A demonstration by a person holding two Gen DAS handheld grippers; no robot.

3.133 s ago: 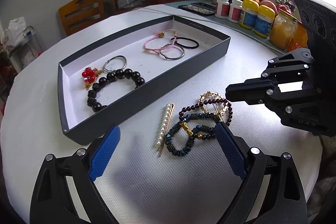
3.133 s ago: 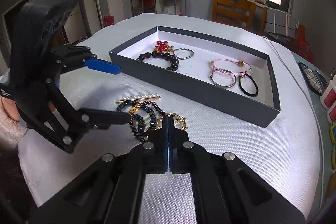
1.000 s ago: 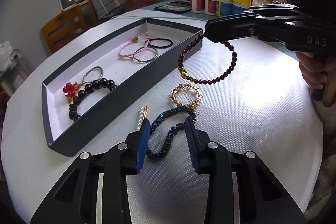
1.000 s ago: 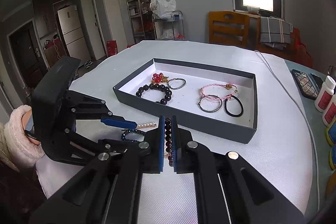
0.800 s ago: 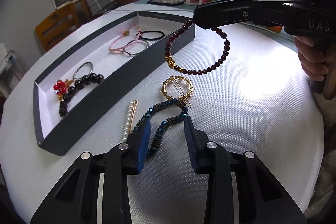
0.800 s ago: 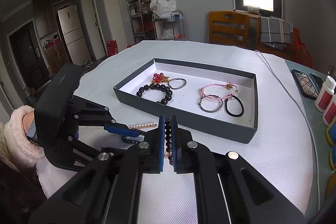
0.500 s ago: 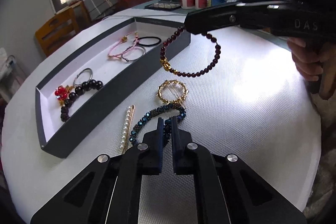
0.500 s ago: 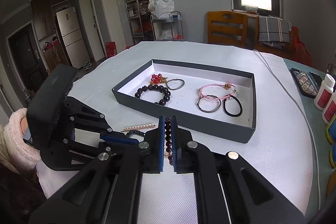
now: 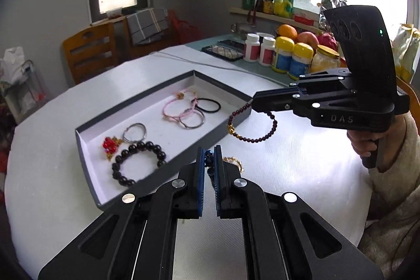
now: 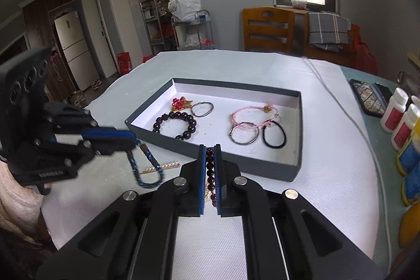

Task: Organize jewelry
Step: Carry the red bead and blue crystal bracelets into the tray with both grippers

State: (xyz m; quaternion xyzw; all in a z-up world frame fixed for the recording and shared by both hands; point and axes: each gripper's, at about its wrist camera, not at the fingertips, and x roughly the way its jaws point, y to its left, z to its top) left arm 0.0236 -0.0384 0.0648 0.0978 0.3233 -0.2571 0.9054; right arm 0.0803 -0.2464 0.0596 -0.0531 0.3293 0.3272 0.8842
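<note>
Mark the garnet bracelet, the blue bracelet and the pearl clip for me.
garnet bracelet [image 9: 258, 139], left wrist view, bottom of its hanging loop.
blue bracelet [image 10: 149, 156], right wrist view, right strand of the dangling loop.
pearl clip [image 10: 168, 165], right wrist view, its pearl row.

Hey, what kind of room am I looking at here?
Most likely a home dining area: a round table with wooden chairs, a fridge through the doorway, and fruit and jars by the window.
</note>
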